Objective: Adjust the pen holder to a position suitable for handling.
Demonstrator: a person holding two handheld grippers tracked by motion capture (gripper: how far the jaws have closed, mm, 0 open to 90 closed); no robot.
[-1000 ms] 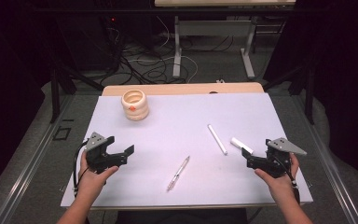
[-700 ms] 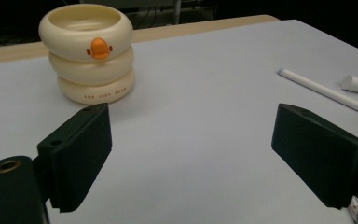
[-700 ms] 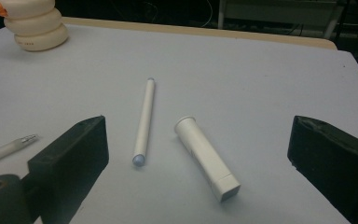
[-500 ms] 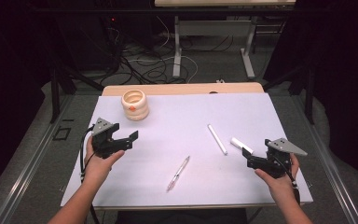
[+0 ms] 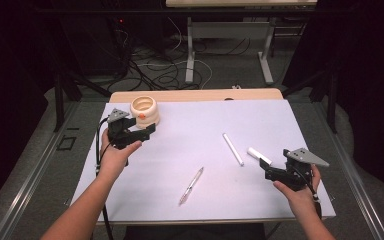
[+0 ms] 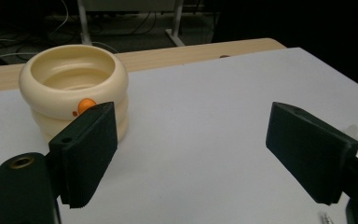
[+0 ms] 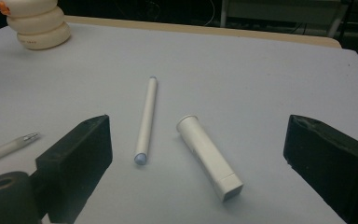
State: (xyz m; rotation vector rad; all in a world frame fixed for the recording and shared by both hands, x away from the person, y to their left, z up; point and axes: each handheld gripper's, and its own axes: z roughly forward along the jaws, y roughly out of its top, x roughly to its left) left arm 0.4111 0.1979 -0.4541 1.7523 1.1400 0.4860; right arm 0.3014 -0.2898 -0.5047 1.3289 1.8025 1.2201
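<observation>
Holder: cream ribbed ring-shaped plastic holder (image 6: 73, 91) with an orange dot on its side, upright on the white table sheet (image 5: 195, 145); in the left gripper view it stands just beyond and partly behind the one jaw at that view's left, not between the two jaws.
Left gripper (image 5: 141, 131): held above the sheet close beside the holder, jaws wide apart with nothing between them; I cannot tell whether the near jaw touches the holder's wall.
Right gripper (image 5: 275, 172): held low near the sheet's front right corner, jaws spread wide and empty.
Tube: short white plastic tube with a squared cap (image 7: 209, 157), lying flat on the sheet ahead of the right jaws, within the span between them.
Stick: long thin white stick (image 7: 147, 118), lying flat just beside the tube, towards the jaw at the left of the right gripper view, apart from the tube.
Pen: clear plastic pen with a silver tip (image 5: 191, 185), lying on the sheet outside the right jaws, on the side of the jaw at the left of the right gripper view, well apart from both grippers.
Hands: one hand wrapped around each gripper's body, forearms reaching over the table's near edge.
</observation>
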